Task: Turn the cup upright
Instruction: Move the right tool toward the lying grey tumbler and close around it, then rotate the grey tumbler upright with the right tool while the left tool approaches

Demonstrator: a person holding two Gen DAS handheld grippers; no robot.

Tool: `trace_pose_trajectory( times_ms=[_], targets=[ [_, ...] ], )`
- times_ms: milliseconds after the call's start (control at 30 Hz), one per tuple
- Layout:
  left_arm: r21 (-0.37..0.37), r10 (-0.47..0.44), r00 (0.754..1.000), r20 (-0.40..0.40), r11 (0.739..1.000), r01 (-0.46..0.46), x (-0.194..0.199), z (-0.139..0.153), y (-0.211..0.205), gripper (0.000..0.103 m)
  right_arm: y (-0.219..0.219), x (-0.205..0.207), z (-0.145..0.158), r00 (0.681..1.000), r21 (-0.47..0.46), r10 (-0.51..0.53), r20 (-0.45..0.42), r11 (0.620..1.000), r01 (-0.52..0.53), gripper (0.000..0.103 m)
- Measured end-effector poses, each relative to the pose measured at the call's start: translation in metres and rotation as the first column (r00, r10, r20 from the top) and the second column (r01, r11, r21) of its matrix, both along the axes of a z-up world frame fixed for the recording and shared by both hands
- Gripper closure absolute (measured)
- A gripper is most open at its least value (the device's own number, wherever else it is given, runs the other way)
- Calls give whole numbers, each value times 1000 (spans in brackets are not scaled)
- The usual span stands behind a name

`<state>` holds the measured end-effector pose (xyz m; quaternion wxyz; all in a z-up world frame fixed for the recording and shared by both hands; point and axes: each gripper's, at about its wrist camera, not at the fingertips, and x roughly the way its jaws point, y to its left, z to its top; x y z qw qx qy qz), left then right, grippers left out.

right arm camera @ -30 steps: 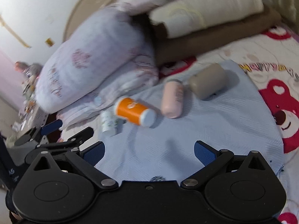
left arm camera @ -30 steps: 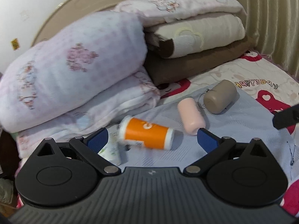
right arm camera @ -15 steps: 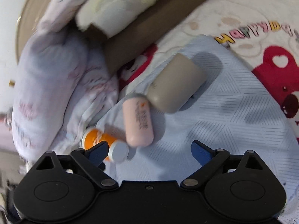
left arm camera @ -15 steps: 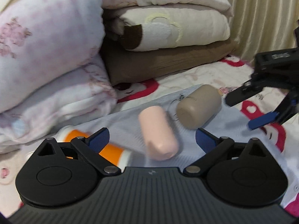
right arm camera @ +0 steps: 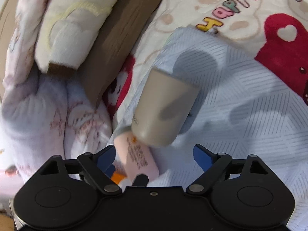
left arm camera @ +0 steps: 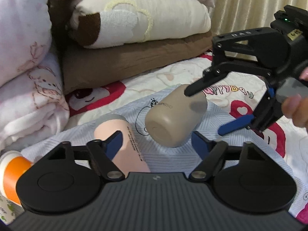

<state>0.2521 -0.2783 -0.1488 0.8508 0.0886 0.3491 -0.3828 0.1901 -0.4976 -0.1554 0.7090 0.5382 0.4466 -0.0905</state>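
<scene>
A tan cup (left arm camera: 174, 119) lies on its side on a pale blue cloth (left arm camera: 211, 154), its closed base towards my left gripper. A pink cup (left arm camera: 125, 144) lies beside it on the left, and an orange cup (left arm camera: 11, 175) further left. My left gripper (left arm camera: 156, 142) is open and empty, just short of the tan and pink cups. My right gripper (left arm camera: 206, 111) shows in the left wrist view, open, one finger above the tan cup and one to its right. In the right wrist view the tan cup (right arm camera: 163, 105) lies ahead of the open right gripper (right arm camera: 154, 154), with the pink cup (right arm camera: 136, 156) near its left finger.
Folded quilts and a brown blanket (left arm camera: 125, 57) are stacked behind the cups. A pink quilt roll (left arm camera: 25, 77) lies at the left. A curtain (left arm camera: 250, 3) hangs at the back right. The bed sheet has red bear prints (left arm camera: 273, 134).
Both grippers have moved closer to the tan cup. My right gripper has come down over it from the right. The cups have not moved.
</scene>
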Motion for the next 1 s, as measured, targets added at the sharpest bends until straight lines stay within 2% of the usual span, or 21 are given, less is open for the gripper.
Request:
trace_pose_trajectory(
  times_ms=[133,200,367,633,833,1000],
  targets=[
    [-44,15,996,-90,999,-19,11,-15,-4,44,-8,13,-13,999,19,-44,18,999,43,21],
    [-52,21,994,-108,998,-26,13,-19,-6,45,-9,20,-19,998,1,-59,5,998,59,21],
    [-59,13,993,-118,998,-20,14,-22,-9,46,-14,30,-35,994,-2,-103,-23,995,103,21],
    [-52,18,992,-124,998,-25,15,-19,-10,46,-17,39,-48,994,12,-105,40,994,105,18],
    [-51,25,990,-136,998,-32,14,-19,-8,46,-22,42,-49,994,1,-55,90,998,56,18],
    [-56,3,991,-132,998,-10,6,-13,-6,46,-27,30,-48,995,6,-30,97,1000,29,18]
  ],
)
